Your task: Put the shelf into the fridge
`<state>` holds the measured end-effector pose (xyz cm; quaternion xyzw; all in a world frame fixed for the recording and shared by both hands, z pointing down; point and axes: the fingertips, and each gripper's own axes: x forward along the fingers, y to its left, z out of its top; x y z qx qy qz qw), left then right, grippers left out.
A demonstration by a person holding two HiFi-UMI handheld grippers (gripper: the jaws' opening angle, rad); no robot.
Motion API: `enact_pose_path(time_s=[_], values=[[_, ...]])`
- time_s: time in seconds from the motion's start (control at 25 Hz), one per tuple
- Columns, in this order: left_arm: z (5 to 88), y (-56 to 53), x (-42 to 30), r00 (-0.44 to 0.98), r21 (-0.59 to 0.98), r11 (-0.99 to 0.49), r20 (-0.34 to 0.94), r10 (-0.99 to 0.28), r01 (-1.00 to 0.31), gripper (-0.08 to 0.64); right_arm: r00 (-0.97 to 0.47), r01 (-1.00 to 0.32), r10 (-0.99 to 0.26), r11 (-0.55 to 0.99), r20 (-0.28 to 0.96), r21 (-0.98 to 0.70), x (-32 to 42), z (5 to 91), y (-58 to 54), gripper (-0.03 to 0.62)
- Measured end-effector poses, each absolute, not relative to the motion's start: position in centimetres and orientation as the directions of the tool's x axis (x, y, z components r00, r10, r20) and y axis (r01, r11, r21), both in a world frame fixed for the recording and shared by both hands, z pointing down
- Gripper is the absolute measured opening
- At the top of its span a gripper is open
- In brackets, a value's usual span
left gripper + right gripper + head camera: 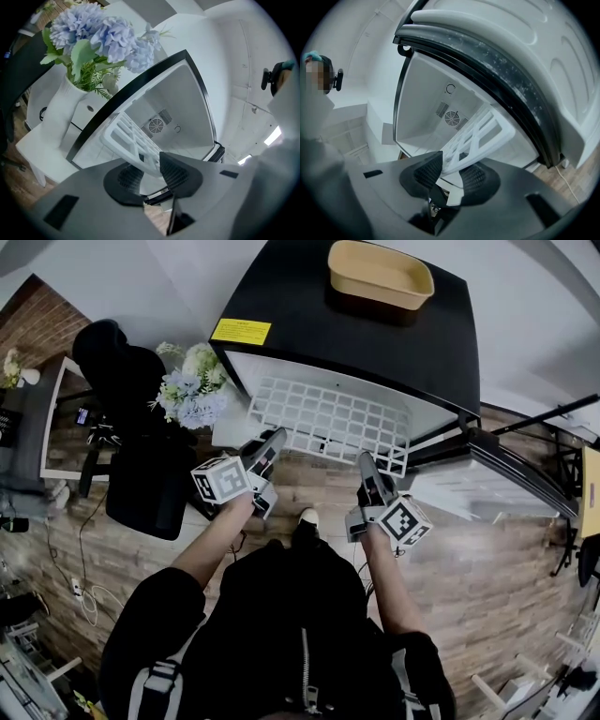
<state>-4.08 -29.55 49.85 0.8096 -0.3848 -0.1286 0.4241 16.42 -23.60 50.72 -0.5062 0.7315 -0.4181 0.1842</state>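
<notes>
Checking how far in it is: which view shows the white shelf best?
The head view: the shelf shows full-width at the fridge opening, near edge clamped by the left gripper and right gripper. Each gripper view shows only a clamped part.

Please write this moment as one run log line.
left gripper: shut on shelf | right gripper: shut on shelf | shelf: far end in open fridge mouth

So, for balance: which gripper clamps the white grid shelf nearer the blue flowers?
The left gripper; the right gripper clamps the shelf by the open door.
</notes>
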Motion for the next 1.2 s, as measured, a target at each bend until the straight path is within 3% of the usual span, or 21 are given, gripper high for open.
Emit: enact_pose_path(time_s=[1.2], values=[[50.0, -35.3, -2.9, 0.663, 0.779, -0.367, 0.082, -0.744, -0.508, 0.117, -0.349, -0.62, -0.925, 0.11, 0.148, -0.777, 18.0, 51.0, -29.1, 0.126]])
